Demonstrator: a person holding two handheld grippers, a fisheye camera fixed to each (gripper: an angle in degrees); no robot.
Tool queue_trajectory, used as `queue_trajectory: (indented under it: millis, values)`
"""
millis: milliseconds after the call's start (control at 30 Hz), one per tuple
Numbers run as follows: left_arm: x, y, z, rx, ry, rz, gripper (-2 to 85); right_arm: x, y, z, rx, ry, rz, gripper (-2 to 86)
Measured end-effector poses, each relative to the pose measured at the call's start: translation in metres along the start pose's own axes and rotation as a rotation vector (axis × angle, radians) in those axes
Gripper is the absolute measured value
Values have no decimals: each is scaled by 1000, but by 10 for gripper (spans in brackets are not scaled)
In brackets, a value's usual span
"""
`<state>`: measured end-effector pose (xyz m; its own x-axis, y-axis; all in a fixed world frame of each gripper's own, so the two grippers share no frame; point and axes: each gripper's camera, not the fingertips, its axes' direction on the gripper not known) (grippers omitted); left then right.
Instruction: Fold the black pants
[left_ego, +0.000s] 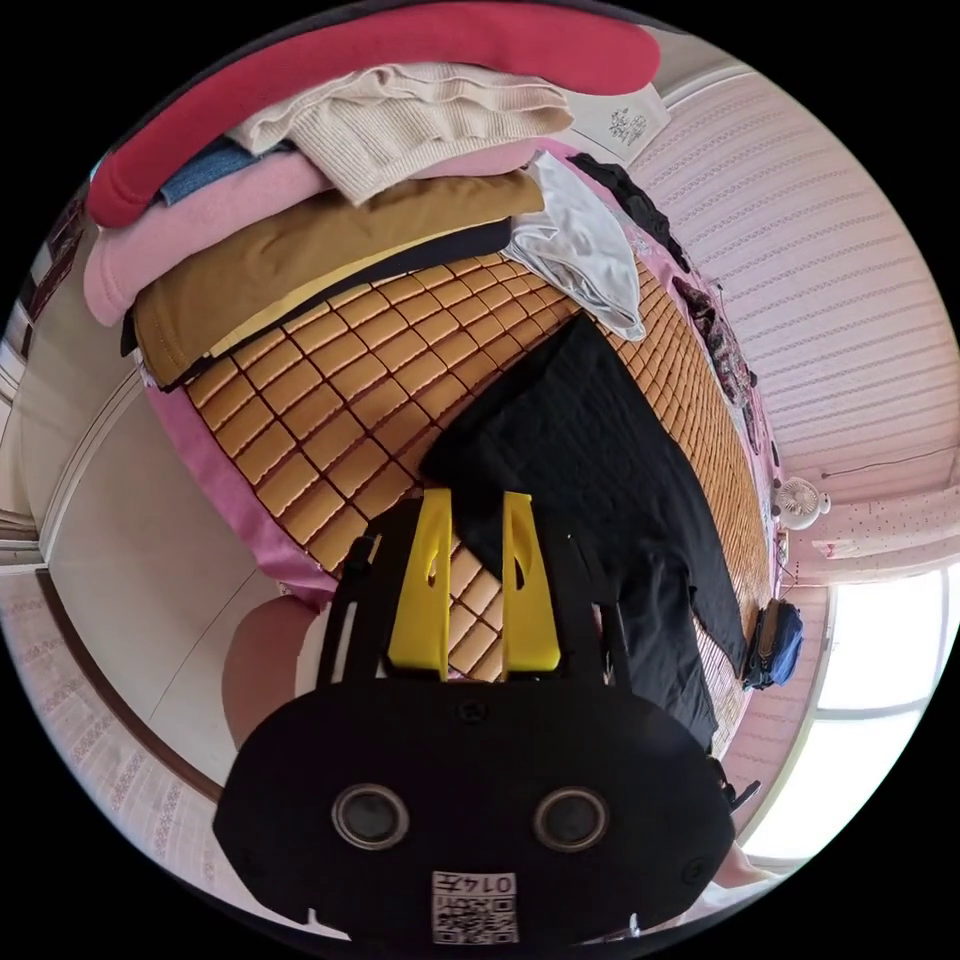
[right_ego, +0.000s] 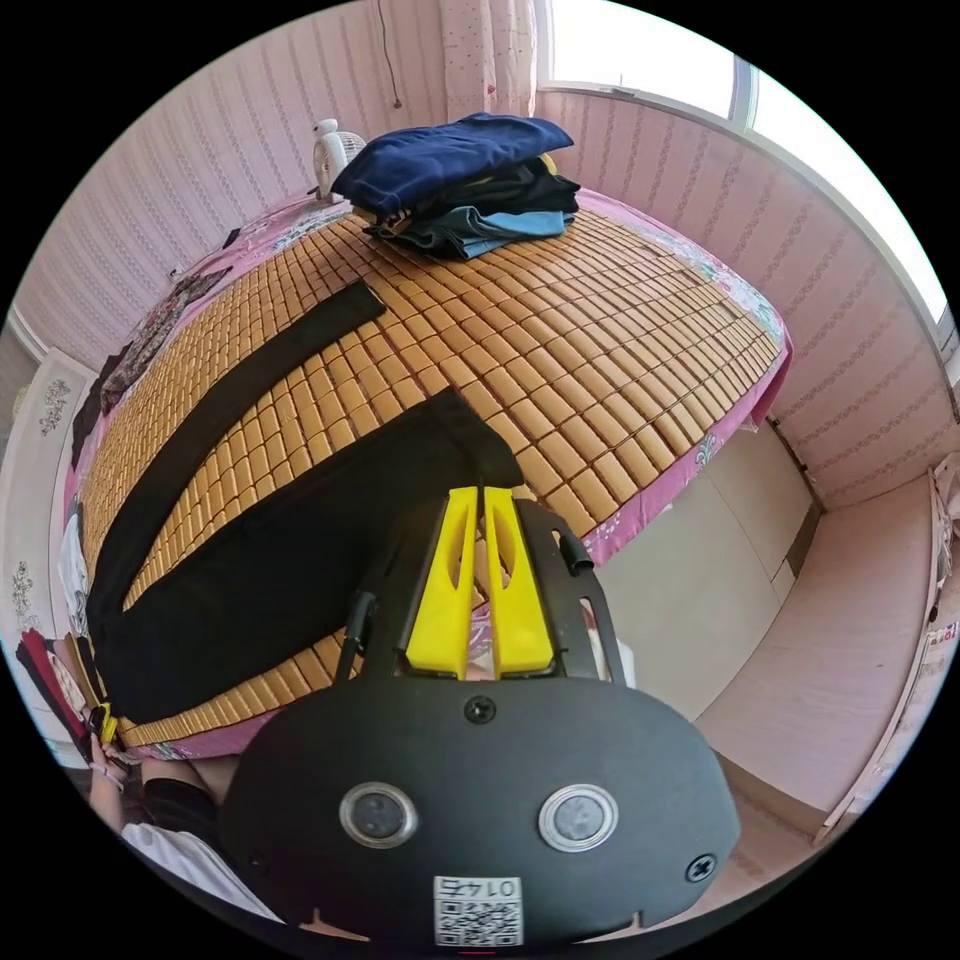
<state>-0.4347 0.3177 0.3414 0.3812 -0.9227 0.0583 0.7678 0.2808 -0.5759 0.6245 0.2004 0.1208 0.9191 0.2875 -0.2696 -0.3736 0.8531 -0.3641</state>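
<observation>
**Black pants spread on the mat; left jaws apart, right jaws closed together**

Left gripper (left_ego: 474, 500): yellow jaws stand apart with a clear gap, holding nothing. Bamboo mat (left_ego: 340, 400) shows through the gap. The tips sit at the near corner of the black pants (left_ego: 590, 470), whose edge lies just ahead of the jaws and beside the right-hand one; whether that tip touches the fabric I cannot tell. From there the pants run away to the right of the tool. Farther ahead, a stack of folded clothes (left_ego: 330, 190) sits on the mat, with a pale grey garment (left_ego: 580, 240) beside it.

Right gripper (right_ego: 482, 492): jaws brought together, tips nearly meeting, at the hem corner of the near pant leg (right_ego: 300, 560). Whether cloth is pinched between them cannot be told. The second leg (right_ego: 230, 400) lies farther out, splayed apart, mat between. Beyond, a folded pile topped in navy (right_ego: 450, 160).
</observation>
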Motion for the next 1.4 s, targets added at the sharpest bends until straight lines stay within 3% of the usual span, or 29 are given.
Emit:
queue_trajectory:
  millis: [167,400,533,667,833,933,1033,1167,1400]
  values:
    - [-5,-3,-13,12,-9,15,10,4,3,-15,14,-12,-19,-1]
    - [-12,17,-57,52,126,118,-2,-1,-3,-48,99,-36,-98,2]
    - [1,3,-70,86,173,109,-6,-30,-49,-53,109,-14,-185,5]
    - [53,-43,-65,145,207,176,-1,-72,-131,-40,86,-116,-71,18]
    - [106,-89,-18,208,71,155,48,-118,-187,11,-40,-224,68,74]
    - [117,-89,0,212,25,110,50,-128,-182,32,-48,-139,65,77]
    - [133,-75,22,169,17,195,49,-137,-176,59,-136,-73,-28,76]
    - [153,-57,79,-33,-140,309,47,-151,-167,62,-87,37,-142,57]
    - [171,-41,98,-93,-284,460,8,-137,-132,46,-105,71,-272,12]
